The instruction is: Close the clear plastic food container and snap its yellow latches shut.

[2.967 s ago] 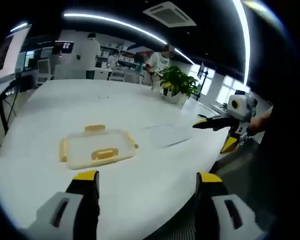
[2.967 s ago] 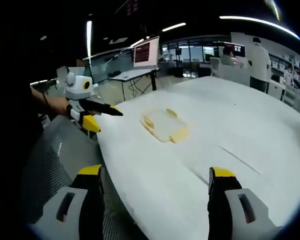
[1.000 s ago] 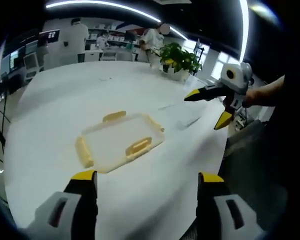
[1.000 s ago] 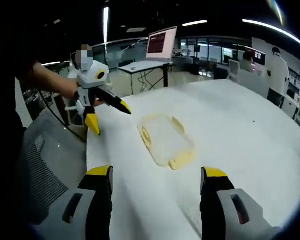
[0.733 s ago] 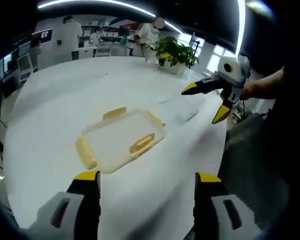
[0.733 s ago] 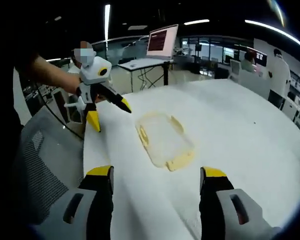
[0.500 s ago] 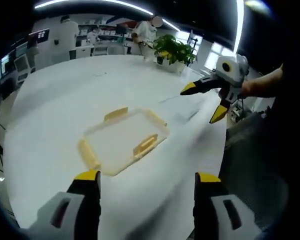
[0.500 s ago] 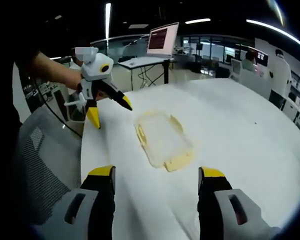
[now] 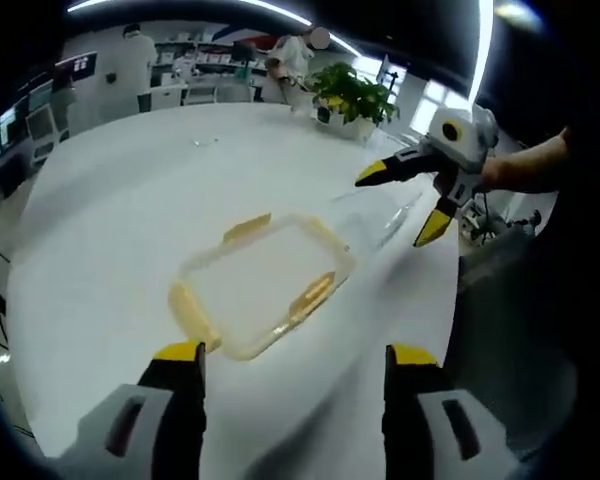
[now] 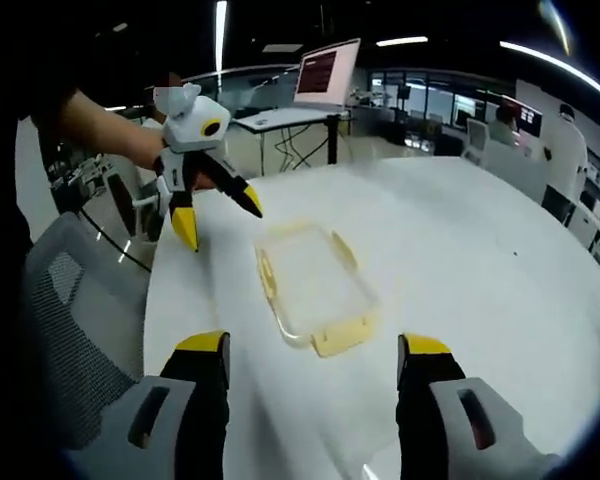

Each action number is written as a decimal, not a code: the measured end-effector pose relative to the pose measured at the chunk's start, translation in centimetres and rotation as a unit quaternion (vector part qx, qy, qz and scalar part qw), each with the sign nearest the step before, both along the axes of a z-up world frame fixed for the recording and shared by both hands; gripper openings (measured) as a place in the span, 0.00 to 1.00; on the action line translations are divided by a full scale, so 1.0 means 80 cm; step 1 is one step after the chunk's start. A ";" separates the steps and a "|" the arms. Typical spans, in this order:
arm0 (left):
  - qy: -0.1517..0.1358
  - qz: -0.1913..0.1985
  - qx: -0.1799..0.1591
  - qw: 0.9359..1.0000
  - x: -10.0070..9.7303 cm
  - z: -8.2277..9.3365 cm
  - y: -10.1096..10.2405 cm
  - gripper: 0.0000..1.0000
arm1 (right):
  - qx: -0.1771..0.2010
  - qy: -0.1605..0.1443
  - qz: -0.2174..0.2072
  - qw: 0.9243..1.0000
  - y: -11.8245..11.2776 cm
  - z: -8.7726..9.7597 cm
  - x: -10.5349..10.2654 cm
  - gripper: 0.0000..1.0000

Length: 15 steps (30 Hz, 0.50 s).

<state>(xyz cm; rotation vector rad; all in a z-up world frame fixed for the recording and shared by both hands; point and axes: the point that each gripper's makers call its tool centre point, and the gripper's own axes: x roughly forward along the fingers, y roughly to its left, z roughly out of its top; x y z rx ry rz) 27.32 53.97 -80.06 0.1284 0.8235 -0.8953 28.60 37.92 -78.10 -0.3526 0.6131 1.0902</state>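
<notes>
Left gripper [image 9: 288,355] was open, jaws wide apart, nothing between them, hovering above the near edge of the white table [image 9: 110,210]. Right gripper [image 10: 311,345] was likewise spread and empty, held over the table. The clear plastic food container [image 9: 263,281] lay flat on the table just ahead of both, lid on, with yellow latches [image 9: 310,297] along its sides; whether they were snapped can't be told. Neither gripper touched it. A potted plant [image 9: 354,97] stood at the far table edge, a monitor [image 10: 328,68] on a desk beyond.
</notes>
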 end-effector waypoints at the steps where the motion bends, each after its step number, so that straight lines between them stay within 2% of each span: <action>1: 0.000 0.000 0.001 1.000 0.001 0.000 0.000 0.69 | -0.001 0.000 0.001 1.000 0.000 0.000 0.000 0.66; 5: -0.001 -0.008 0.009 1.000 0.006 0.000 -0.001 0.69 | -0.007 -0.006 0.005 1.000 -0.001 0.001 0.005 0.66; 15: -0.006 -0.021 0.025 0.999 0.023 -0.003 0.005 0.69 | -0.028 0.004 0.023 0.999 0.002 -0.011 0.015 0.64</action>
